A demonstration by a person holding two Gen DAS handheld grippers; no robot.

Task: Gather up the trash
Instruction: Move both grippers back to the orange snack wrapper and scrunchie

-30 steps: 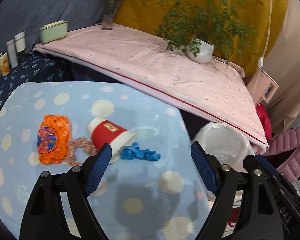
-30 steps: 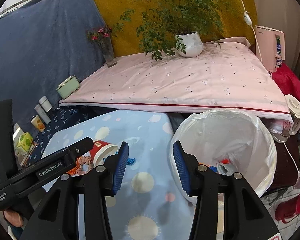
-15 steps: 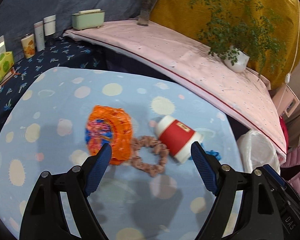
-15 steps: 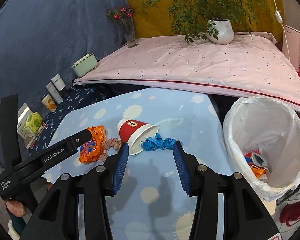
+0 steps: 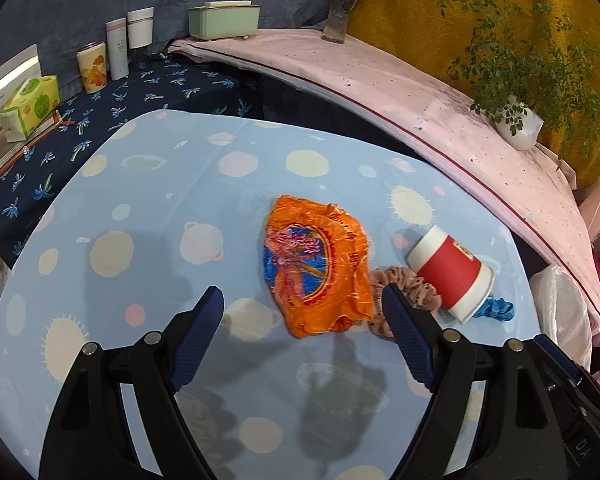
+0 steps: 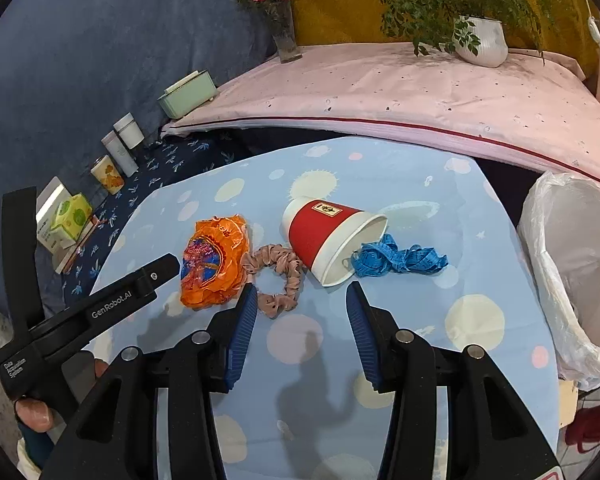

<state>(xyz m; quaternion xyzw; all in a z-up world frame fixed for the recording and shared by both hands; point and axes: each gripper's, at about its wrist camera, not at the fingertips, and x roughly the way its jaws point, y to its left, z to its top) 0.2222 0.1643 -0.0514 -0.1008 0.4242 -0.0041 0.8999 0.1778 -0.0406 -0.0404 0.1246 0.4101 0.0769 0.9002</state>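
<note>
Both grippers hover empty: left gripper (image 5: 302,304) wide over the orange wrapper (image 5: 318,268), right gripper (image 6: 300,300) narrower; only its view shows the bin bag (image 6: 576,264) clearly

Red cup (image 6: 327,236) tipped (rim toward bin).

A pale blue tablecloth (image 5: 148,216) printed with planets and suns is spread over the table. Beyond it, a dark navy cloth (image 5: 156,92) with a palm pattern is seen, on which a green tissue pack (image 5: 30,106), a printed tin (image 5: 92,67) and two white containers (image 5: 130,38) are stood in a row. A pink quilt (image 6: 420,92) is laid behind, bearing a mint green box (image 6: 188,94), a glass vase of pink flowers (image 6: 284,36) and a potted plant in a white pot (image 6: 482,42).
</note>
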